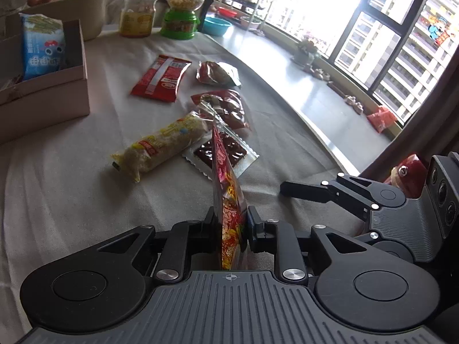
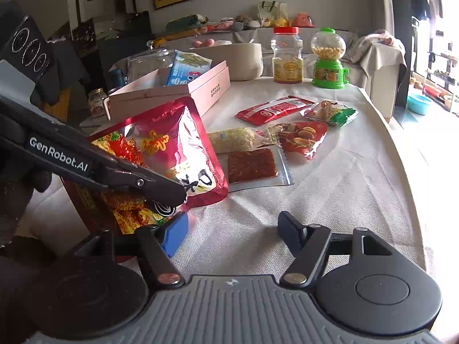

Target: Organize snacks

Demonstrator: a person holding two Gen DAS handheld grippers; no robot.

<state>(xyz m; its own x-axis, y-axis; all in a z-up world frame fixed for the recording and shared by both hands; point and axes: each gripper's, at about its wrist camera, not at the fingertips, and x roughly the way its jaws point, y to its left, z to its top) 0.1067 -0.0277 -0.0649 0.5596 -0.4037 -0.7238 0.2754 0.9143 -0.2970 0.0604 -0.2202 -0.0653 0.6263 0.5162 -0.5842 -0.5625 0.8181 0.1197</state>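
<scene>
My left gripper (image 1: 231,220) is shut on a red foil snack bag (image 1: 226,189), held edge-on above the table; the bag shows flat in the right wrist view (image 2: 172,143). My right gripper (image 2: 232,229) is open and empty just right of the bag; it shows at the right of the left wrist view (image 1: 304,192). Loose snacks lie ahead: a yellow roll pack (image 1: 163,143), a dark jerky sachet (image 2: 252,166), a red nut bag (image 2: 301,137), a long red packet (image 1: 160,78), a green-edged bag (image 2: 330,111). A pink cardboard box (image 2: 200,91) holds a blue packet (image 1: 43,46).
A red-lidded jar (image 2: 287,56), a green candy dispenser (image 2: 328,60) and a beige bowl (image 2: 241,60) stand at the table's far end. The cloth-covered table (image 2: 344,186) curves off at the right edge. A glass jar (image 2: 149,63) stands behind the box.
</scene>
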